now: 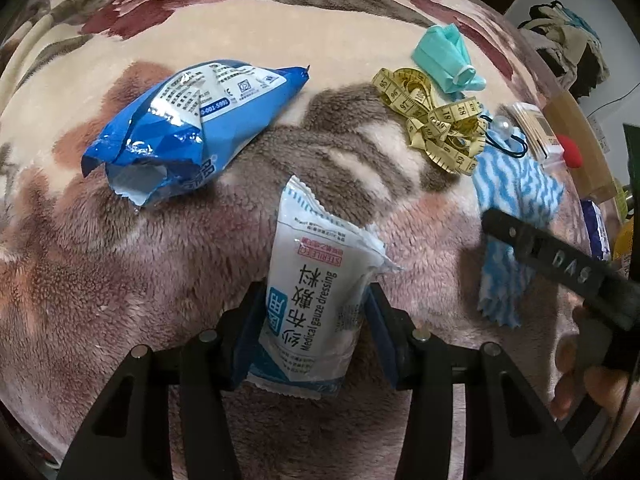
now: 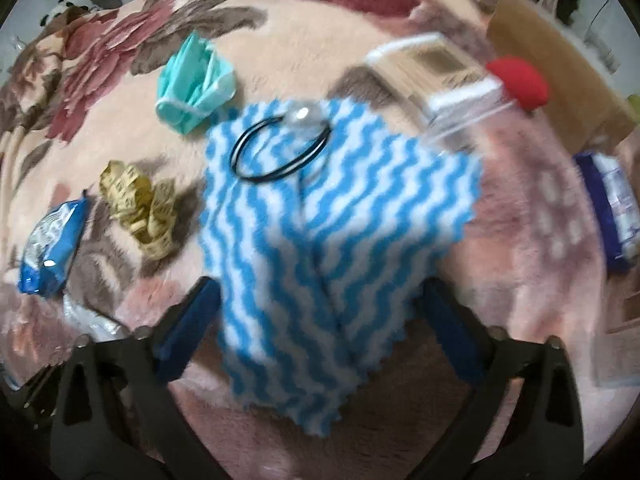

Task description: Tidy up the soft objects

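One white sachet (image 1: 316, 300), printed "Medical gauze dressing" and "STERILE EO" beside large Chinese characters, clamped upright between the blue pads of the left gripper (image 1: 314, 344) over the floral fleece blanket (image 1: 240, 32). One blue-and-white wavy-striped cloth (image 2: 320, 240), lying flat on the blanket between the parted fingers of the right gripper (image 2: 320, 328); the pads stand clear of its edges, and the view is blurred. One black hair tie with a clear bead (image 2: 280, 148), resting on the cloth's far end. One blue foil pack (image 1: 188, 128), torn open at its near end, its white label print too small to read. One yellow tape measure (image 1: 436, 120), in a loose tangle, numerals such as 97 and 82 legible. One teal face mask (image 1: 448, 60), crumpled, beyond the tape. One clear box of wooden sticks (image 2: 436, 76) and one red round object (image 2: 520, 80), touching, at the blanket's far right. One dark blue packet (image 2: 612, 216), at the right edge, its writing blurred.
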### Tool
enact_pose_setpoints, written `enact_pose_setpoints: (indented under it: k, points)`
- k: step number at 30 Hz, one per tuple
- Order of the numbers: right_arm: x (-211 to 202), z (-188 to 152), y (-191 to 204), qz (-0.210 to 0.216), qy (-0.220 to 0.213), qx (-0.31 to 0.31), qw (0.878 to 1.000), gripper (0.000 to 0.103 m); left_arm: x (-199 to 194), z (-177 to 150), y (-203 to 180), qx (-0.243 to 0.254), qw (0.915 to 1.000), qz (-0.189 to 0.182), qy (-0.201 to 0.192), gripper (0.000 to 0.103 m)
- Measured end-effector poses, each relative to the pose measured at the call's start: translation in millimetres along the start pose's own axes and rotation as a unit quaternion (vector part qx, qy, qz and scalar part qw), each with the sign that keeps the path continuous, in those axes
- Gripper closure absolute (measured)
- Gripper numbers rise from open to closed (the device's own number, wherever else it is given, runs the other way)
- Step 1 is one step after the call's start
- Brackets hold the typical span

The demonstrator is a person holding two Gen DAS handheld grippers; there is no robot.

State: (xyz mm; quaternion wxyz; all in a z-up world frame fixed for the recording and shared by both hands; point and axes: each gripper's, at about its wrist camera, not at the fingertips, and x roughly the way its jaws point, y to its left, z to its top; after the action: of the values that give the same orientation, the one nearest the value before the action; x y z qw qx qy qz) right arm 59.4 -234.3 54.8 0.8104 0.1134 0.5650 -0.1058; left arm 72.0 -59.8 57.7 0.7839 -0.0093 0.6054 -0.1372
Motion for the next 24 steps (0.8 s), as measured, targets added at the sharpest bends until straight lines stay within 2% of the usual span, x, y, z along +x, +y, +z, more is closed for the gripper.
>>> enact_pose_setpoints:
  k: [1, 2, 3, 4, 7, 13, 19, 24]
  points:
    - [-3.1, -2.4, 0.0, 0.000, -0.008, -0.007, 1.000, 0.034, 0.8, 0.0, -1.1, 0.000, 1.0000, 0.001, 0.000, 0.052]
    - [-6.3, -4.9, -1.1, 0.002, -0.012, -0.012, 1.000, 0.050, 1.4, -0.4, -1.7, 0.001, 1.0000, 0.001, 0.000, 0.052]
    - [-10.9, -8.0, -3.5, 0.010, -0.014, -0.015, 1.000, 0.062, 2.1, -0.9, -2.6, 0.001, 1.0000, 0.002, 0.000, 0.052]
    - [-13.9, -9.2, -6.3, 0.022, -0.014, -0.015, 1.000, 0.083, 2.6, -1.1, -3.4, 0.001, 1.0000, 0.003, 0.001, 0.052]
    - [-31.2, -14.8, -13.8, 0.048, -0.023, -0.009, 0.999, 0.085, 2.2, -2.9, -4.4, -0.002, 1.0000, 0.001, 0.001, 0.052]
    - [-82.7, -26.4, -25.5, 0.082, -0.074, -0.003, 0.994, 0.085, -8.3, -4.9, -4.1, -0.007, 1.0000, -0.004, -0.005, 0.052]
    - [-125.8, -26.5, -26.8, 0.092, -0.124, -0.005, 0.988, 0.085, -27.2, -2.5, -9.6, -0.002, 0.9997, -0.008, -0.021, 0.052]
    - [-135.3, -25.9, -17.4, 0.097, -0.130, -0.007, 0.987, 0.085, -39.6, -5.1, -11.6, -0.001, 0.9996, -0.012, -0.027, 0.052]
